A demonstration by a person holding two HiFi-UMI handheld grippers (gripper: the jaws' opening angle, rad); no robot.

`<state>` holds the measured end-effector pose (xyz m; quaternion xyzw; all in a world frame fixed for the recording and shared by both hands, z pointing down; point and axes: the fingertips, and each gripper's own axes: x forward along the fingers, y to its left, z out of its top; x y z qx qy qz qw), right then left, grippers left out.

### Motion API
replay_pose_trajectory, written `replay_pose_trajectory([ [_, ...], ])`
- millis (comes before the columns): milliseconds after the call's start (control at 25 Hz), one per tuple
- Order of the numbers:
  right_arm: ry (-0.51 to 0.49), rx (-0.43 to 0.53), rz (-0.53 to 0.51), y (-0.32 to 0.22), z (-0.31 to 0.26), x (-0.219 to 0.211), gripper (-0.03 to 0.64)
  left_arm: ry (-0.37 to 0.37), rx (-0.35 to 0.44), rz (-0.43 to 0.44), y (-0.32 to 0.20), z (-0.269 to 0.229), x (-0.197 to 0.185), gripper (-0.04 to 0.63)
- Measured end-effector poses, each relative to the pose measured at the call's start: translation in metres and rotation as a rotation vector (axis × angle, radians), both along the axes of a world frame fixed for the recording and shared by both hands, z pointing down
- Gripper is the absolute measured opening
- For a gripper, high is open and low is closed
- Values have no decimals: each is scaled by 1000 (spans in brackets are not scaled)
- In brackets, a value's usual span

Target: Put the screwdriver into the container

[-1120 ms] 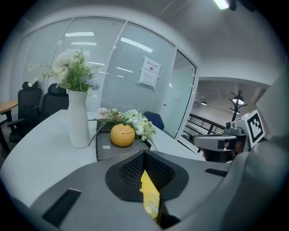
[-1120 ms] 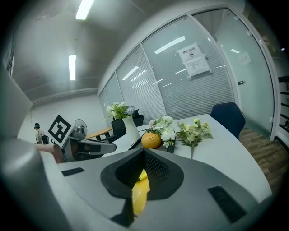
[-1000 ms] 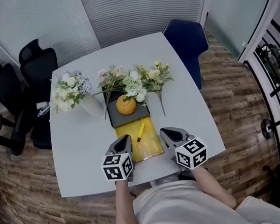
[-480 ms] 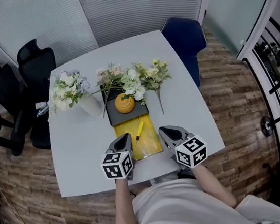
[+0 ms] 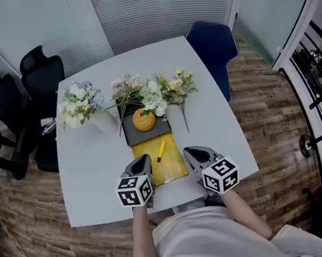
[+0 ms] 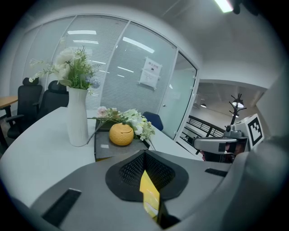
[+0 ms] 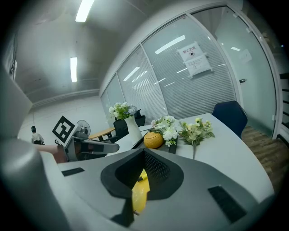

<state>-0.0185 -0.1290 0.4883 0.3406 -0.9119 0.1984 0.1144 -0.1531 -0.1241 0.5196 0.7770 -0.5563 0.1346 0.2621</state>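
Your left gripper (image 5: 143,158) and right gripper (image 5: 189,150), lower centre: jaws pressed together, empty. Screwdriver (image 5: 161,150): on the yellow mat (image 5: 176,162) between them, outline faint; orange container (image 5: 144,120) just above.

The head view looks from above the person steeply down on the whole white table (image 5: 91,181), with the left gripper (image 5: 142,158) and right gripper (image 5: 188,150) at its near edge. The left gripper view sits low, close over the tabletop, and faces across it toward the vase (image 6: 76,117) and glass wall (image 6: 126,76). The right gripper view is equally low and faces the same far side. Both share the round yellow container (image 6: 121,134) and the flowers (image 7: 195,128), and each catches the other gripper at its side.
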Motion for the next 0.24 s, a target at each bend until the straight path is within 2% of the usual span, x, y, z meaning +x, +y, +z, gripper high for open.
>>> replay_pose_trajectory([
  [240,2,-1,0,1,0,-1,15,9,-3,-4,1,0,-2,8],
])
